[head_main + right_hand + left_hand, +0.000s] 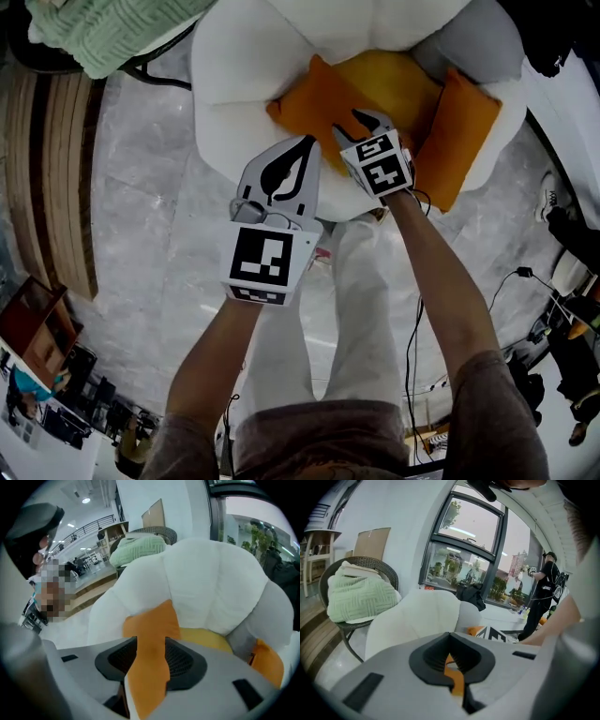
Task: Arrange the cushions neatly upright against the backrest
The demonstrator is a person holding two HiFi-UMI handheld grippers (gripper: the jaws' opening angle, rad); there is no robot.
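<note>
right tongs are hanging wide apart, straddling the orange cushion (no pinch yet), probably readying to stand it up | that cushion is lying flat on the armchair seat, not upright against the backrest | left tongs are hovering closed, empty

white armchair holds one orange cushion, a yellow cushion, a second orange cushion and a grey cushion.

Left tongs: being held closed, tips meeting; a narrow orange strip is being seen through the slit.
Armchair: white, being viewed just beyond the tongs.
Orange cushion: being glimpsed on the armchair.
Green blanket: being carried, folded, on a wicker chair at left.
Person: being seen standing near the window.
</note>
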